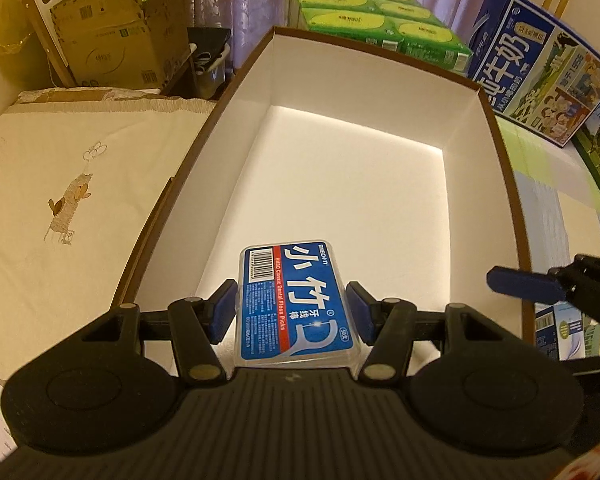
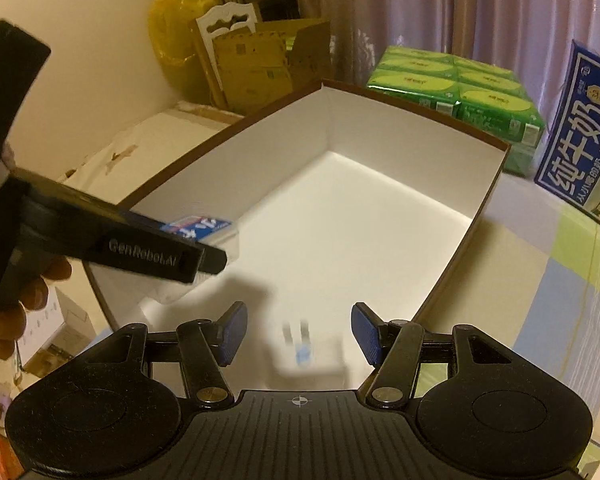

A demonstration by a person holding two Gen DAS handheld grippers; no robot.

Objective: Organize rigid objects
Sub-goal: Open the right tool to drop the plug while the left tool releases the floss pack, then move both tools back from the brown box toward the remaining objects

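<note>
Through the left wrist camera we see our left gripper (image 1: 292, 308) clamped on a clear floss pick case (image 1: 295, 300) with a blue label, one blue pad pressed against each long side. The case hangs over the near end of a large open box (image 1: 500, 168) with a brown rim and white inside. The tip of our right gripper (image 1: 540, 284) enters from the right edge, just over the box's right wall.

From the right wrist camera, our right gripper (image 2: 298, 334) stands with its blue pads wide apart and nothing between them. Below the gap lies a small white item (image 2: 306, 354) with a blue mark, blurred so that we cannot tell what it is; it appears to sit at the near end of the box (image 2: 488, 196). On the left our left gripper (image 2: 148, 248) reaches over the box's left wall, the floss pick case (image 2: 198, 228) showing at its tip.

Behind the box stand green packs (image 1: 364, 20) and a blue milk carton (image 1: 540, 68); a cardboard box (image 1: 112, 40) sits at the back left
</note>
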